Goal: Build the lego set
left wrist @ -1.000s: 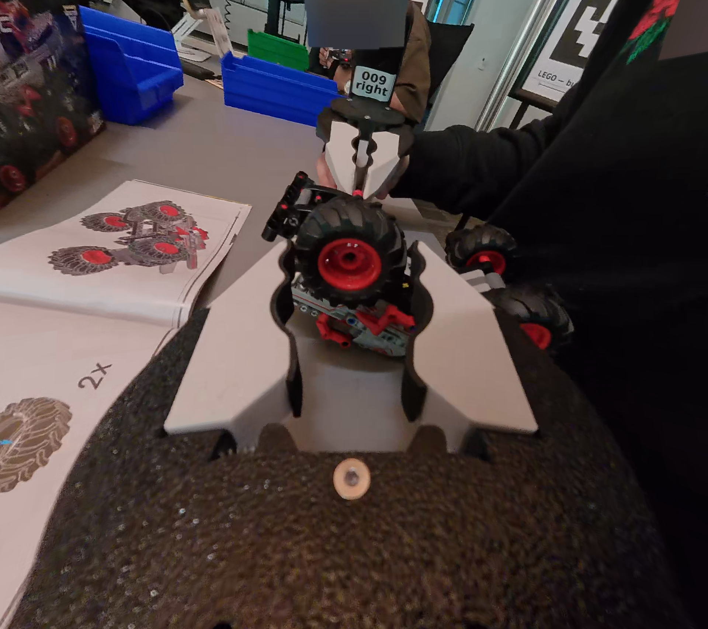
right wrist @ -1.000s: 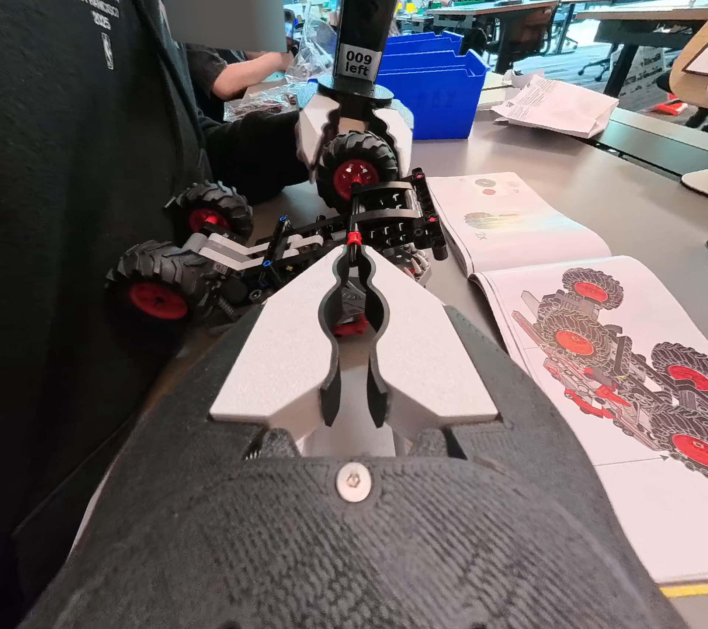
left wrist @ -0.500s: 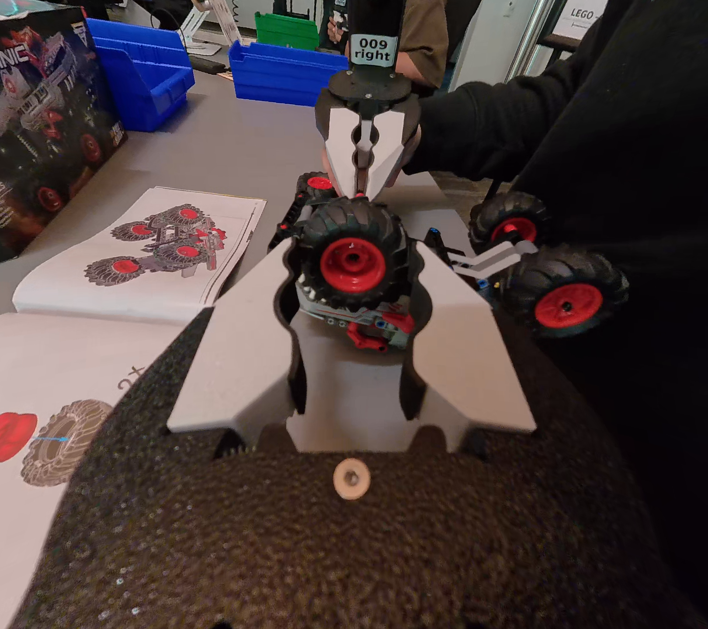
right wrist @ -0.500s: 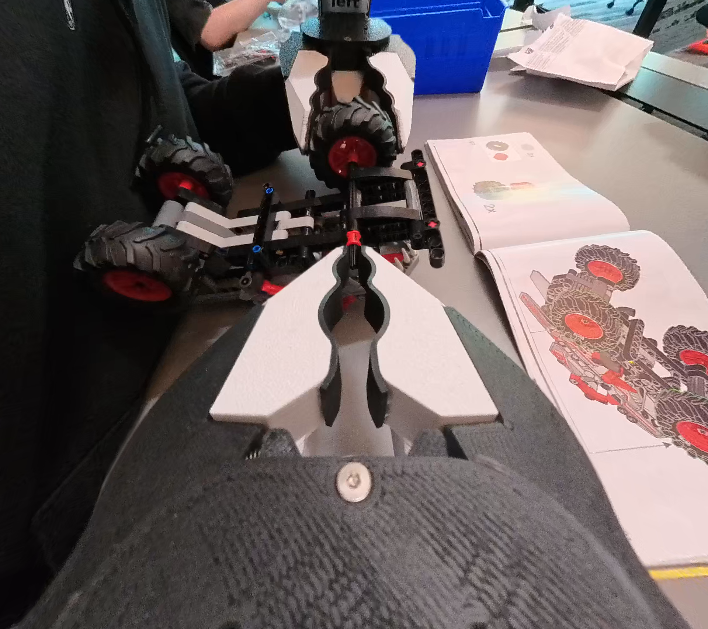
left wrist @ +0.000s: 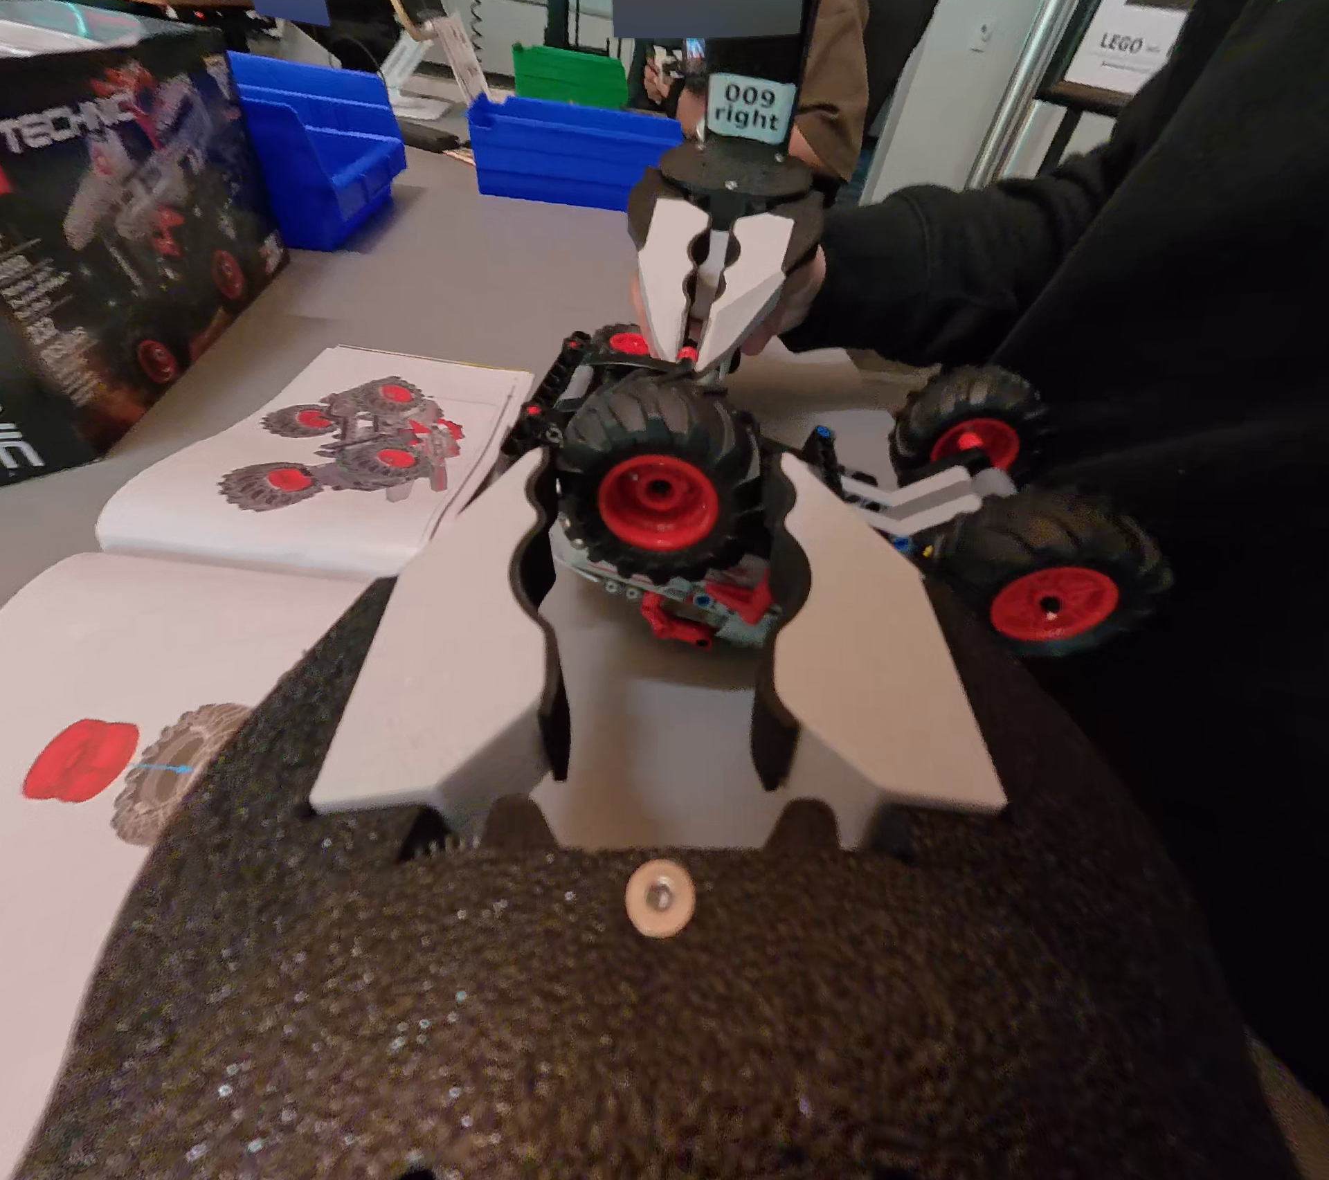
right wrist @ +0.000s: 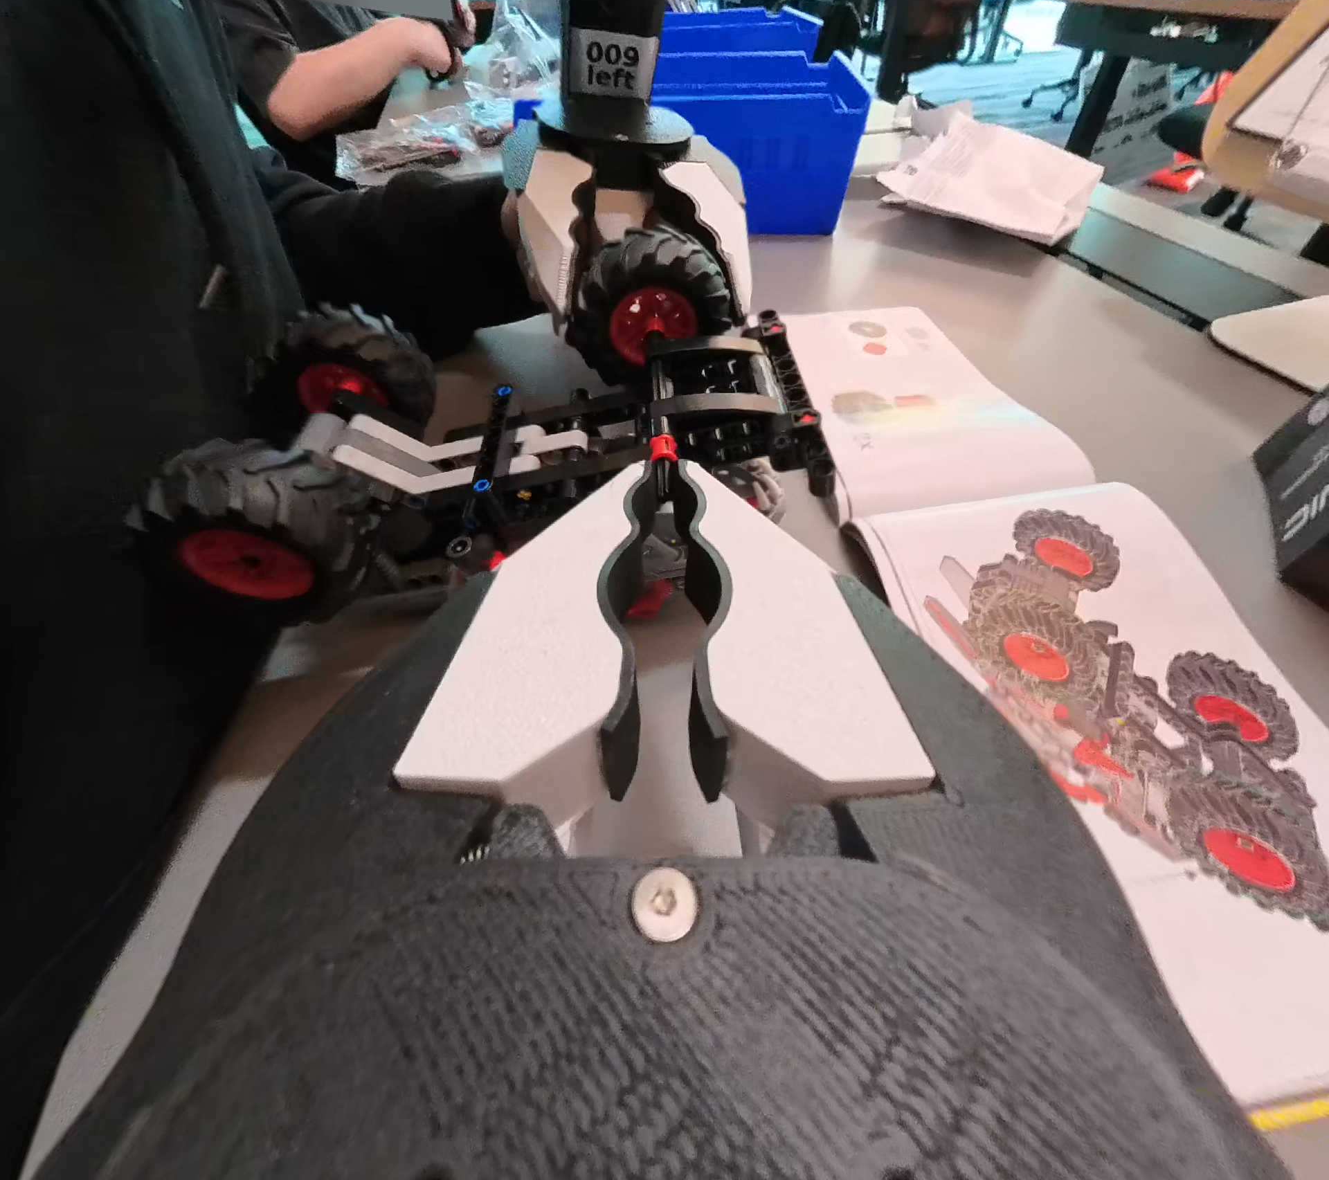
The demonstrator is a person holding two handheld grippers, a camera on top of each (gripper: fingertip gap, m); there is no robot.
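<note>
Lego truck chassis of black beams with grey links (right wrist: 546, 448), held just above the grey desk (left wrist: 446, 275) between both tongs. Left tongs (left wrist: 658, 491) clamped on black rubber tyre with red hub (left wrist: 658, 495); right tongs (right wrist: 660, 473) pinched together on thin black axle with red bush (right wrist: 660, 445). Light, stiff, but press-fit joints likely to separate: grip beams or hubs, not soft, yielding tyres. Open instruction booklet (right wrist: 1007, 570) at right.

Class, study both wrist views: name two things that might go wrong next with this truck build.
1. The right tongs pinch only the thin axle; it may slip or twist.
2. The left tongs hold just one wheel, and the chassis juts out sideways, so the wheel could pull off.
</note>
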